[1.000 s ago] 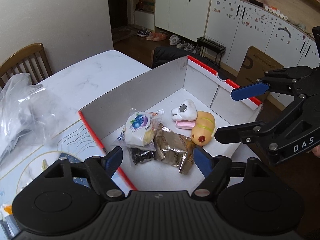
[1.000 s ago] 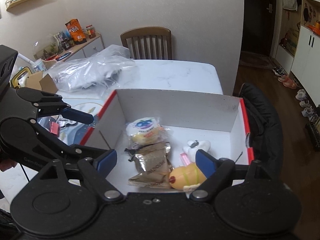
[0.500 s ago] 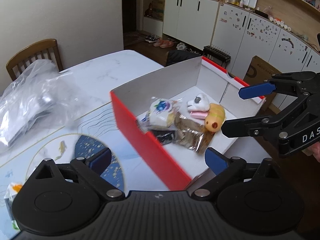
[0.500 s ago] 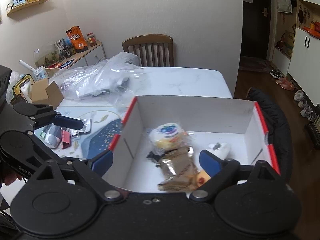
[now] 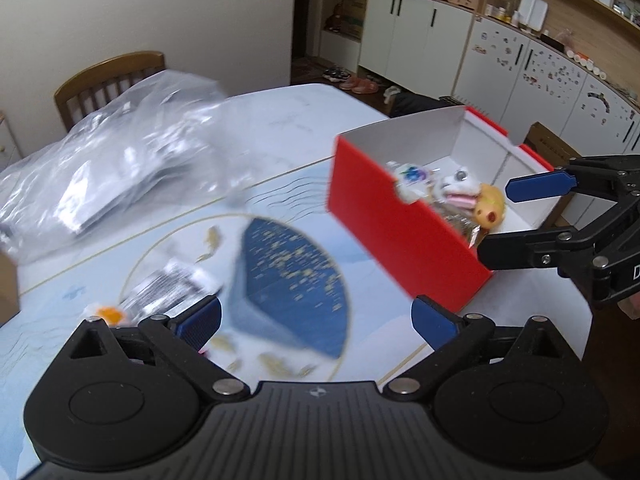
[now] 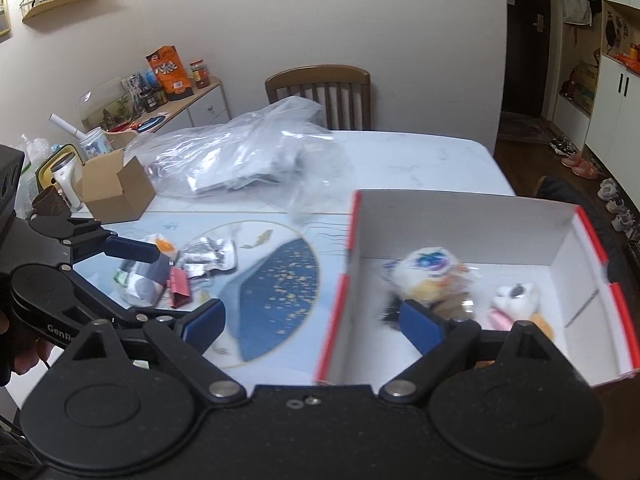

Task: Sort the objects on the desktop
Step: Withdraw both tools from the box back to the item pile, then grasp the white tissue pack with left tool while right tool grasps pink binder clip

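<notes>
Both your tools gape empty: left tool (image 5: 316, 318) over the bench (image 5: 280, 120) mat, right tool (image 6: 310, 320) at the red box's (image 6: 460, 208) near edge

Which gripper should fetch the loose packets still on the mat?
Probably left: the left gripper is open beside the loose packets; the right gripper hangs at the red box.

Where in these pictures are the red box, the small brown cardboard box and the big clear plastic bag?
red box (image 5: 404, 236), left wrist view, on its red outer side wall.
brown cardboard box (image 6: 120, 196), right wrist view, on its front face.
clear plastic bag (image 6: 248, 160), right wrist view, on its crumpled middle.
</notes>
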A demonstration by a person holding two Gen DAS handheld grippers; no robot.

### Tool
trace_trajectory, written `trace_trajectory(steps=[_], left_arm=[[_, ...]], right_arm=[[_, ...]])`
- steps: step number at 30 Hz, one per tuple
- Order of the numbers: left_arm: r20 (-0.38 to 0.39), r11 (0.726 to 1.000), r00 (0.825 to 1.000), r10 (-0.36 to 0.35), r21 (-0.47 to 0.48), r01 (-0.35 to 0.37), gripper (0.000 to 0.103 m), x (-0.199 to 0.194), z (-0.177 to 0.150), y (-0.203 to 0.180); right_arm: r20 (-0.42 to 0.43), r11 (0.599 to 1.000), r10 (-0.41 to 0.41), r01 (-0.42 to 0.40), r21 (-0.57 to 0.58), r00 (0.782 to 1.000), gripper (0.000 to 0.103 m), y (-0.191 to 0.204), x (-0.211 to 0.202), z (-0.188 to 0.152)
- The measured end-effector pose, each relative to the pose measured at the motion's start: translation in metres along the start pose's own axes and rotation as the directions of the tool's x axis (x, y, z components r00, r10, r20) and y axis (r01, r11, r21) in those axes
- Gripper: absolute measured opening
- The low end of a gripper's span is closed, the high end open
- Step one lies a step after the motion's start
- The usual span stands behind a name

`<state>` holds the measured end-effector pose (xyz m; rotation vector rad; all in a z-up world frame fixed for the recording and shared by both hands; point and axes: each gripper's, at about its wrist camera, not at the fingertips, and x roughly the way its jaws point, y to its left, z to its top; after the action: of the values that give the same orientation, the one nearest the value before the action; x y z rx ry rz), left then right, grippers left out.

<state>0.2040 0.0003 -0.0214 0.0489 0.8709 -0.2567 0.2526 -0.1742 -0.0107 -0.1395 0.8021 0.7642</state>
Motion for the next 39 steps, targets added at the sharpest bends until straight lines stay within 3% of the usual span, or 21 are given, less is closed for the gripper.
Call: trace_trajectory(steps=[21, 39], left_arm=[[-0.046, 0.985, 0.99, 0.131, -0.109, -0.135, 0.102, -0.011, -0.052, 0.134], [-0.115, 0.971, 0.983, 0.146, -0.175, -0.165, 0.102, 0.038, -0.046, 0.171]], right_arm=[[-0.035, 1.0, -0.004, 0.003, -0.031, 0.999, 0.094, 0.093, 0.067, 0.007], [-0.104, 0.991, 0.013, -0.027, -0.134, 0.995, 0.09, 0.142, 0.149, -0.007]])
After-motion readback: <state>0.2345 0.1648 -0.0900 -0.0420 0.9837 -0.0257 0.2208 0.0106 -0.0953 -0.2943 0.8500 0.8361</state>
